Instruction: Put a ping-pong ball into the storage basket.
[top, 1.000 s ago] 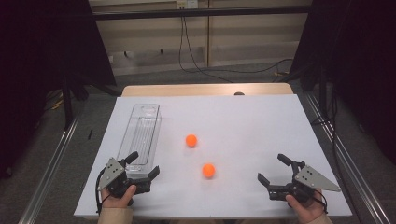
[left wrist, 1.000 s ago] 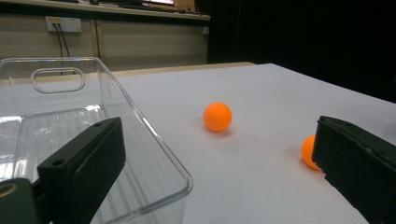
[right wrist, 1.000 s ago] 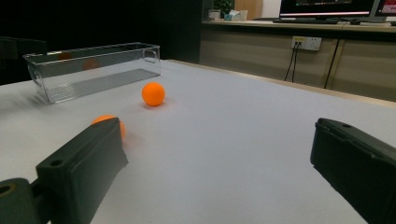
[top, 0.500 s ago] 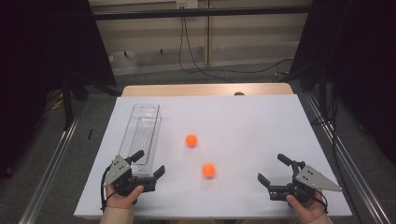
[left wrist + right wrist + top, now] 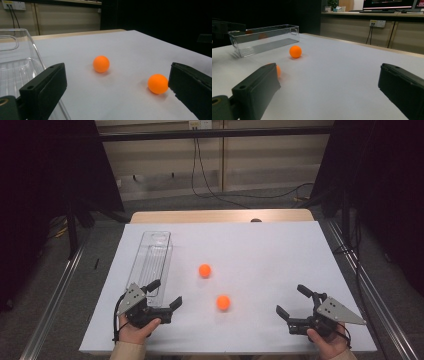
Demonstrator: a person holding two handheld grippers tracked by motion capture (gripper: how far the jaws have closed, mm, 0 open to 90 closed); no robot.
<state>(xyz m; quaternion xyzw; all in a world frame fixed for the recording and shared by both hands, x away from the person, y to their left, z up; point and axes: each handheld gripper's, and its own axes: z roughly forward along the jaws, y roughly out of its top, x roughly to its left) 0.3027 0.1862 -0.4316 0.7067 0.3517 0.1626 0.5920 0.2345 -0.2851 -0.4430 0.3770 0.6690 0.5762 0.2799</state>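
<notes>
Two orange balls lie on the white table (image 5: 260,250): a far ball (image 5: 204,270) near the middle and a near ball (image 5: 223,302) closer to the front. My left gripper (image 5: 167,291) stands open at the front left, just left of the near ball, with nothing between its jaws. In the left gripper view both the far ball (image 5: 101,64) and the near ball (image 5: 157,83) lie ahead, the near one beside the right jaw. My right gripper (image 5: 290,299) is open and empty at the front right. Its left jaw partly hides the near ball (image 5: 278,71).
A long clear plastic bin (image 5: 155,262) lies lengthwise on the left of the table, its near end beside my left gripper; it looks empty. The bin (image 5: 267,37) shows at the far left in the right gripper view. Cables run on the floor behind the table.
My left gripper has crept a little to the right, toward the near ball. The right gripper and both balls have stayed put.
</notes>
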